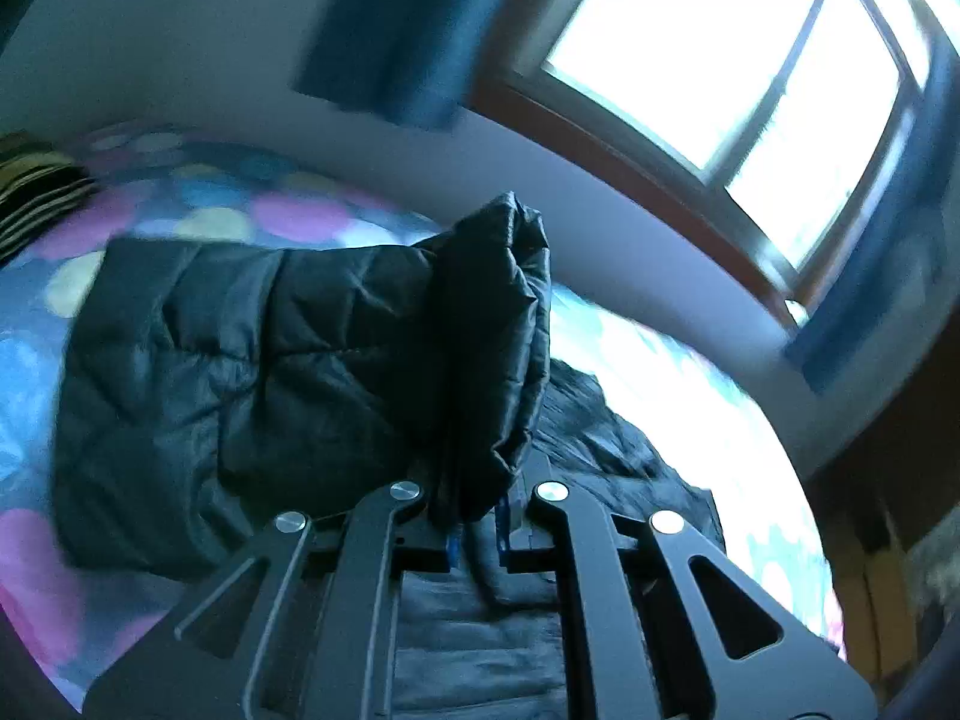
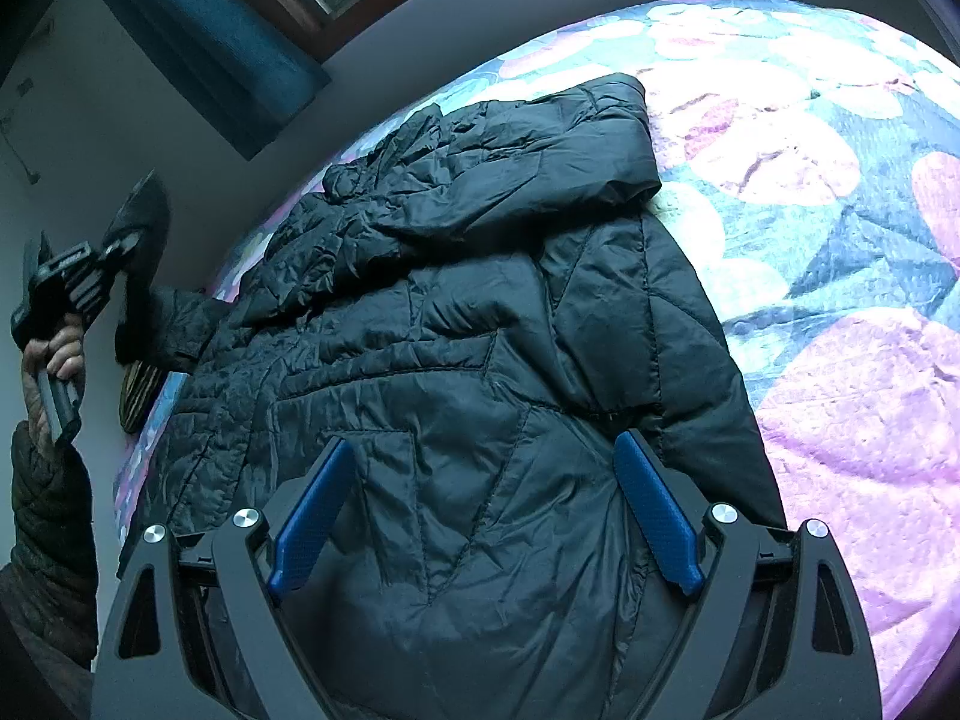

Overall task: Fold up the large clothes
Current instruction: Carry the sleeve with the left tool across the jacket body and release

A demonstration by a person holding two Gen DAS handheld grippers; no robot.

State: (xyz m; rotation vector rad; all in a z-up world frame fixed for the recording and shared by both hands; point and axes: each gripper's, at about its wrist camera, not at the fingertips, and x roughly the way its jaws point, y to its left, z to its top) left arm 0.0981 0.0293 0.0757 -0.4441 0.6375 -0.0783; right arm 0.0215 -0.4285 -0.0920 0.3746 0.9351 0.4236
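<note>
Jacket (image 2: 456, 324), black, quilted and glossy with diamond stitching, lies spread on the bed's circle-patterned quilt (image 2: 840, 276). Nearest, the right gripper (image 2: 486, 510) hangs over it, blue ribbed pads wide apart. Farther left, the left gripper (image 1: 474, 516) pinches a puffy, crinkled sleeve (image 1: 498, 330), lifting it.

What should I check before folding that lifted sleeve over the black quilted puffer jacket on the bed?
1. Left gripper shut on the black quilted sleeve: ok.
2. Sleeve lifted off the black quilted puffer jacket: ok.
3. Right gripper open, holding nothing: ok.
4. Jacket body flat on the spotted pink and blue bedspread: not ok, upper part wrinkled.
5. Other sleeve tucked in: ok, it lies folded across the top.
6. Right fingers touching fabric: cannot tell.
</note>
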